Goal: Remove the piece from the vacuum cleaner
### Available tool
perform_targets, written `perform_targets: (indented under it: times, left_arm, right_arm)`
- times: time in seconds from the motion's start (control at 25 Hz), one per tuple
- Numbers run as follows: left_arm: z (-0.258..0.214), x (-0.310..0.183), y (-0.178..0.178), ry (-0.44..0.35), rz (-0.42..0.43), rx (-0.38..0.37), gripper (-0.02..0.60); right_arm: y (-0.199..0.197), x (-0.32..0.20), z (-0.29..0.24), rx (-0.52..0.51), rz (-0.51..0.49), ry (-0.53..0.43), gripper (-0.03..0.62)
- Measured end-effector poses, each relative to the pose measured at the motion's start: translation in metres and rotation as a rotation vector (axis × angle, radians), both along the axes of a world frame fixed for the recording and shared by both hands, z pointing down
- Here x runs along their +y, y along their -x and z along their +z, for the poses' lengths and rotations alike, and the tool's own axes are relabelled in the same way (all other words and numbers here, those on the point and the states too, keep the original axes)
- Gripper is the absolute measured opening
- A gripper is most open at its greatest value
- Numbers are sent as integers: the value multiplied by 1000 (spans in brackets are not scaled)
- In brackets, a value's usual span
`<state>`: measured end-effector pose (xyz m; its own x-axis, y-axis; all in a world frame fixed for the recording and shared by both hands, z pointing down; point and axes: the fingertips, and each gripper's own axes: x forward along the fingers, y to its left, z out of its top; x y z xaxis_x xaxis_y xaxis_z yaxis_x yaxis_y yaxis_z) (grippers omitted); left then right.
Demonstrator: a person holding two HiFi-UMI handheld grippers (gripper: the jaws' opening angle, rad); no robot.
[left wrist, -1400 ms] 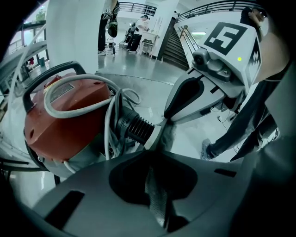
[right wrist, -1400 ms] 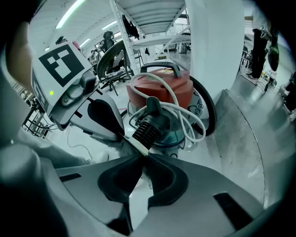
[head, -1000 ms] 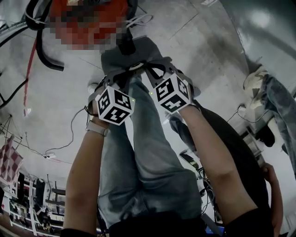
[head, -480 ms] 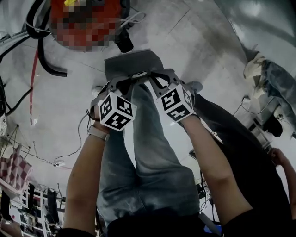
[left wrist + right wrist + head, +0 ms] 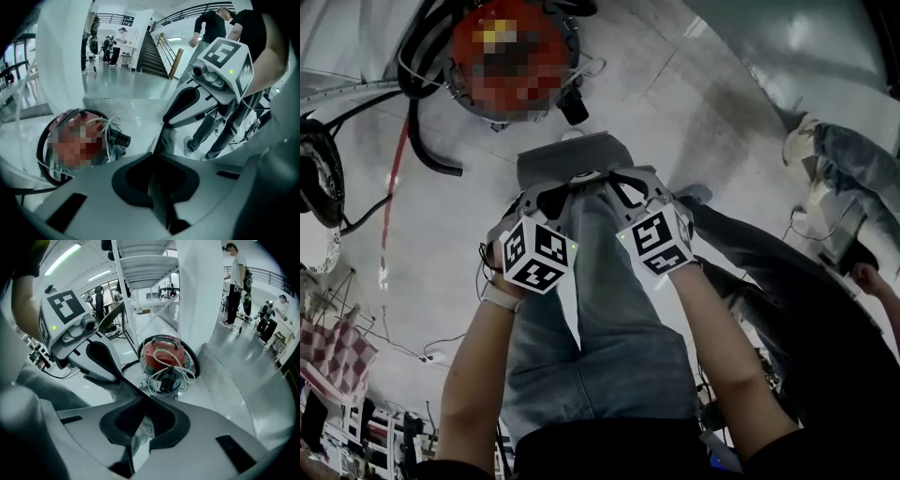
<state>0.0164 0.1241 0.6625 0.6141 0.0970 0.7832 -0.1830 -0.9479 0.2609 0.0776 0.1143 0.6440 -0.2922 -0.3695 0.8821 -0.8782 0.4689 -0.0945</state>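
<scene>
Two grippers [image 5: 577, 178] [image 5: 604, 176], one piece [image 5: 570, 153], one vacuum [image 5: 160, 352]

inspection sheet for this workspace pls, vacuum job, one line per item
surface: glossy grey floor; no table seen
job's things: red vacuum cleaner on the floor, neither gripper touching it
clutter: checked cloth at the left edge
grippers: left gripper and right gripper side by side, jaws shut, nothing held
cables: white cord looped on the vacuum; black hose beside it
surroundings: staircase, shelving, people standing
</scene>
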Motion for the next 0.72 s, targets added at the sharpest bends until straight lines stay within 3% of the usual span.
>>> perform_targets:
  times: [0.44, 0.72]
  left_arm:
    - [-140, -28, 62, -128, -4, 54, 28]
    - [-235, -60, 73, -201, -24, 106, 28]
  right_arm:
    - [62, -25, -145, 5, 23, -108, 52]
    - [73, -52, -243, 29, 60, -203, 52]
